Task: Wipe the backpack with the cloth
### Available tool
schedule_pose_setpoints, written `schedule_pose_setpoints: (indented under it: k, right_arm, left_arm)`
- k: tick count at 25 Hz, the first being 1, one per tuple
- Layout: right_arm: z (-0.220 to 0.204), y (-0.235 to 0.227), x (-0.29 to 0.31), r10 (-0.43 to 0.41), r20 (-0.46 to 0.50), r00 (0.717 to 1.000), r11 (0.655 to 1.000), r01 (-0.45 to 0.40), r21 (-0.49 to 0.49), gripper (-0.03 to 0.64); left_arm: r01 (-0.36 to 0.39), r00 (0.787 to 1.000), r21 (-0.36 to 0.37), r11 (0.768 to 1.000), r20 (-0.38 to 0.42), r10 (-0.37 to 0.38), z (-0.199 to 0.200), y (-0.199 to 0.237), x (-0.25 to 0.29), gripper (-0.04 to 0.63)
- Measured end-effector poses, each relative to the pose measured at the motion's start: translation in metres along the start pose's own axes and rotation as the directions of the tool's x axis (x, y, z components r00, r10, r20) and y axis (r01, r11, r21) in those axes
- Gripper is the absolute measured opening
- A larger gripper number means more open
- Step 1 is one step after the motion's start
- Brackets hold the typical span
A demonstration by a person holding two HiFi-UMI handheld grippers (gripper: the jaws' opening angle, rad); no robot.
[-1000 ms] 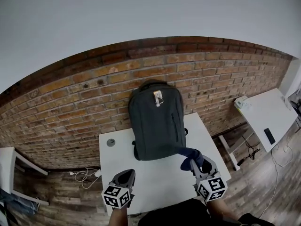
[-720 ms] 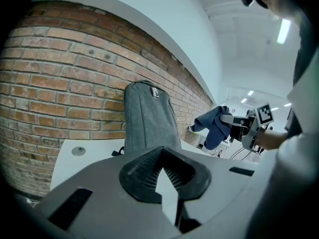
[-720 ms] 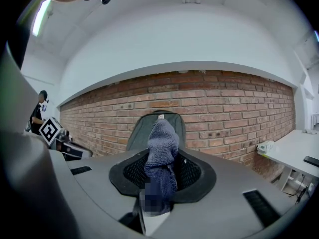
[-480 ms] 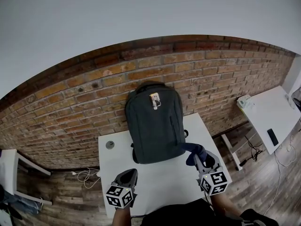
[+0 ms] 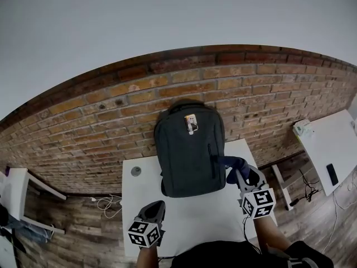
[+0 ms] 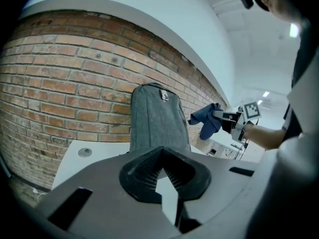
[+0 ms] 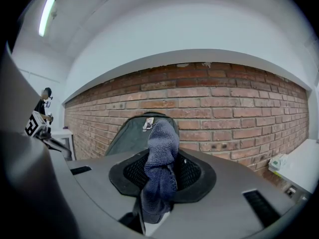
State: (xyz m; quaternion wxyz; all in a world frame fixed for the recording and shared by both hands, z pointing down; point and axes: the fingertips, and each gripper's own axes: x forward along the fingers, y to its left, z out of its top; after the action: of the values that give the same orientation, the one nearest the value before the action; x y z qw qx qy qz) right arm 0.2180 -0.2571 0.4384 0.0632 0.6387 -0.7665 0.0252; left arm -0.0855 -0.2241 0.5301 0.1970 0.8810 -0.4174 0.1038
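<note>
The tag (image 5: 191, 123) on the backpack (image 5: 189, 155) is too small to read, and the round disc (image 5: 136, 171) on the counter (image 5: 189, 216) too small to identify. The cloth (image 7: 160, 168) hides where the fingers (image 7: 193, 172) of the right gripper (image 5: 240, 175) meet. The counter's near edge disappears behind the person (image 5: 223, 254).

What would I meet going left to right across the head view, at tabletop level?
Small round grey disc → dark grey backpack → blue cloth → second white table, which bears a black phone.

You are working in what looks like an office: a brick wall (image 5: 111, 116) is backing white tables (image 5: 139, 197) on a wooden floor (image 5: 83, 233).
</note>
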Motion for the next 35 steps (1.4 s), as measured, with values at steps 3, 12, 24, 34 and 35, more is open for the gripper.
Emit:
schedule_pose_setpoints:
  k: [3, 12, 24, 34, 35]
  right_arm:
    - [0.019, -0.015, 0.021, -0.002, 0.035, 0.999, 1.0, 0.003, -0.031, 0.103]
    - [0.083, -0.055, 0.097, 0.007, 0.101, 0.995, 0.987, 0.009, -0.158, 0.103]
    - [0.103, -0.053, 0.197, 0.017, -0.052, 0.999, 0.944, -0.033, -0.327, 0.103]
    - [0.1, -0.046, 0.237, -0.028, -0.177, 0.984, 0.936, -0.036, -0.351, 0.101]
    - [0.101, -0.044, 0.239, -0.028, -0.18, 0.983, 0.939, -0.036, -0.343, 0.101]
  left_arm:
    - [-0.017, 1.0, -0.006, 1.0, 0.0, 0.017, 0.0, 0.002, 0.003, -0.003]
    - [-0.028, 1.0, -0.018, 0.999, 0.01, 0.028, 0.002, 0.001, 0.01, -0.003]
    - [-0.033, 0.999, -0.027, 0.999, 0.003, 0.033, 0.0, 0.012, 0.011, -0.003]
    - [-0.04, 0.999, -0.041, 0.998, -0.001, 0.04, -0.003, 0.022, 0.008, -0.003]
    - [-0.043, 0.999, -0.044, 0.998, -0.006, 0.043, -0.005, 0.024, 0.007, -0.003]
